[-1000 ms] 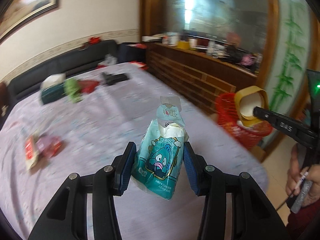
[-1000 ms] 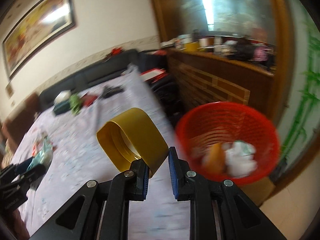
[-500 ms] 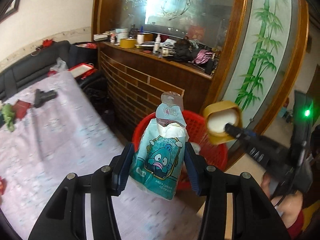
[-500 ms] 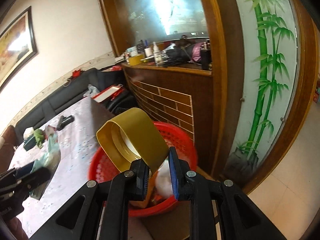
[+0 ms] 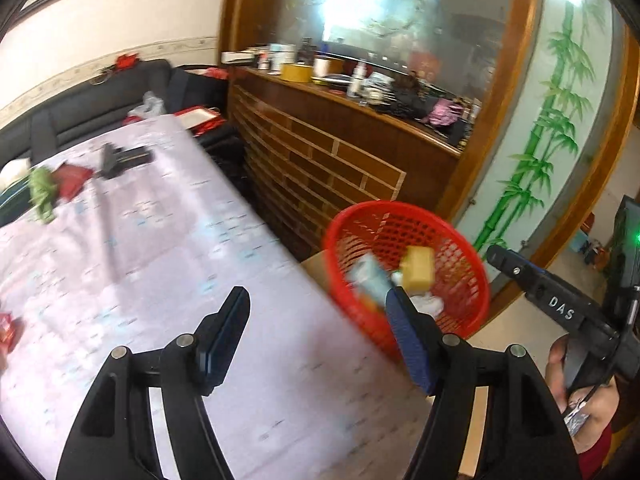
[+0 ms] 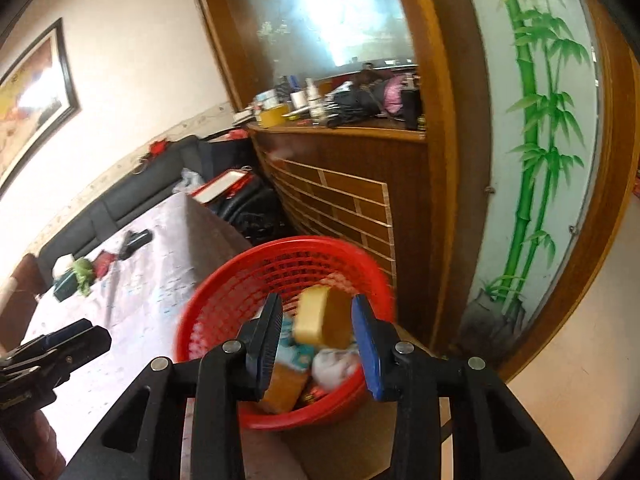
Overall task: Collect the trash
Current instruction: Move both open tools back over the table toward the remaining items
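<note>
The red mesh basket [image 5: 380, 208] [image 6: 280, 252] stands on a brown box beside the table's corner. My left gripper [image 5: 316, 312] is over the table edge next to it, jaws opening with nothing between them. The teal snack packet [image 5: 368, 276] [image 6: 292, 350] is loose and blurred inside the basket. My right gripper [image 6: 316, 312] hangs over the basket, jaws opening. The yellow lid [image 6: 320, 320] [image 5: 418, 268] shows blurred between them, free of the pads, dropping into the basket. White crumpled paper [image 6: 336, 364] and an orange piece [image 6: 280, 388] lie in there too.
The lilac tablecloth [image 5: 160, 260] bears a green item [image 5: 42, 192], a red packet [image 5: 72, 178] and a black object [image 5: 120, 160] at its far end. A wooden counter [image 5: 340, 148] and a bamboo-painted panel [image 6: 532, 160] stand behind the basket. A black sofa [image 5: 100, 108] lines the wall.
Both grippers have opened. The teal packet left the left jaws and the yellow lid left the right jaws; both now sit or fall in the red basket.
</note>
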### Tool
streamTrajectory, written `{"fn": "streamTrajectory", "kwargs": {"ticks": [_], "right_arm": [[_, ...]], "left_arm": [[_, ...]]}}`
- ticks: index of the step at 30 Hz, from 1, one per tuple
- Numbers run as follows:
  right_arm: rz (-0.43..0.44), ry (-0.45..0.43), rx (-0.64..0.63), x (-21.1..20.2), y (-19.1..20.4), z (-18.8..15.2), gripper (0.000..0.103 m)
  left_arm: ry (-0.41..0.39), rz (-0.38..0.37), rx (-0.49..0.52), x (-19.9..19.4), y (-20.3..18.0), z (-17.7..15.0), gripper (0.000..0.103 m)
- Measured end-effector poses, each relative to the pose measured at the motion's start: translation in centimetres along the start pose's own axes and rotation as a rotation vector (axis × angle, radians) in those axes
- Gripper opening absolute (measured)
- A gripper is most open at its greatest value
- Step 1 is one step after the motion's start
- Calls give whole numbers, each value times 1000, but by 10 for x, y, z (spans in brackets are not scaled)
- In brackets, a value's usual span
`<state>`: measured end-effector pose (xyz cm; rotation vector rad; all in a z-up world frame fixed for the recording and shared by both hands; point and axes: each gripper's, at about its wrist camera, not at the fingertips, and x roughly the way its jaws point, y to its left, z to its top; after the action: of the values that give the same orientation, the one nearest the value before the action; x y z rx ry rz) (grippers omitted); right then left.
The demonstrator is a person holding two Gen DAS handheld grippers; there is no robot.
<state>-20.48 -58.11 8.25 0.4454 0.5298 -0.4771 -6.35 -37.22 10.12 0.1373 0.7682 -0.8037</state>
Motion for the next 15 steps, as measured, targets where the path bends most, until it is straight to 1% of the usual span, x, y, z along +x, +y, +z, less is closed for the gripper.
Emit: {"fn": "streamTrajectory", "kwargs": {"ticks": [2, 5, 8, 10, 13, 15], "right_arm": [[25, 10, -27, 1, 16, -3, 43], [80, 45, -70, 6, 48, -11, 44], [135, 77, -118, 10, 83, -20, 44], [160, 82, -160, 9, 108, -27, 45], [194, 90, -215, 6, 140, -38, 51], [216, 105, -250, 6, 160, -46, 51]], "left_arm": [[1, 28, -26, -12, 19, -7, 69], [2, 59, -72, -32, 51, -19, 69], [-8, 120, -106, -52, 82, -30, 69], [-13, 166, -135, -66, 105, -36, 69], [-26, 234, -198, -87, 146, -47, 69], [-32, 276, -255, -102, 176, -54, 69]]}}
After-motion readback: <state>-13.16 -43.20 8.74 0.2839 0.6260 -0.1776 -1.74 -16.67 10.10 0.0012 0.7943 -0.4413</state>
